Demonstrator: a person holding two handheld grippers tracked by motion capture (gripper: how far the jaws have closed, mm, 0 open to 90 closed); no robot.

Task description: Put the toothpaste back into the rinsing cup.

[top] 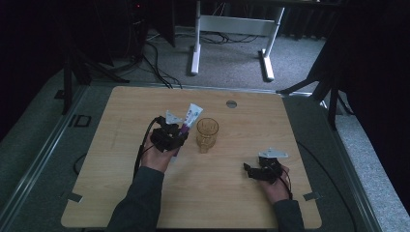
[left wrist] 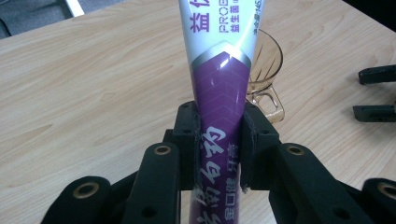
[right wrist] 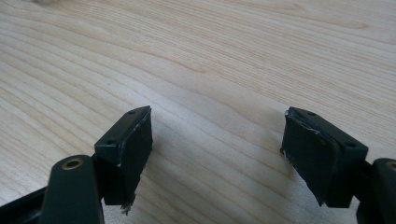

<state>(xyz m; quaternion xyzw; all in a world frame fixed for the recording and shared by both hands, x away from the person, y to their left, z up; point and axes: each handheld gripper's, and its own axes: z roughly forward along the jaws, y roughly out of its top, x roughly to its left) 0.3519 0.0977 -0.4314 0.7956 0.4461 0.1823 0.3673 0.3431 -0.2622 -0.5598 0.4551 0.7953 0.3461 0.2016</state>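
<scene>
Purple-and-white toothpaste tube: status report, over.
Left hand-held gripper shut on the purple-and-white toothpaste tube, held off the table. Right hand-held gripper open, empty. Amber glass mug beside the tube; nothing in the way.

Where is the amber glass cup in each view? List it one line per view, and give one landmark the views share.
High view: the amber glass cup stands near the table's middle, just right of the toothpaste tube held in the left gripper.
Left gripper view: the cup sits behind the tube, right of it, partly hidden.
Right gripper view: not in it.
Shared landmark: the light wooden tabletop.
</scene>
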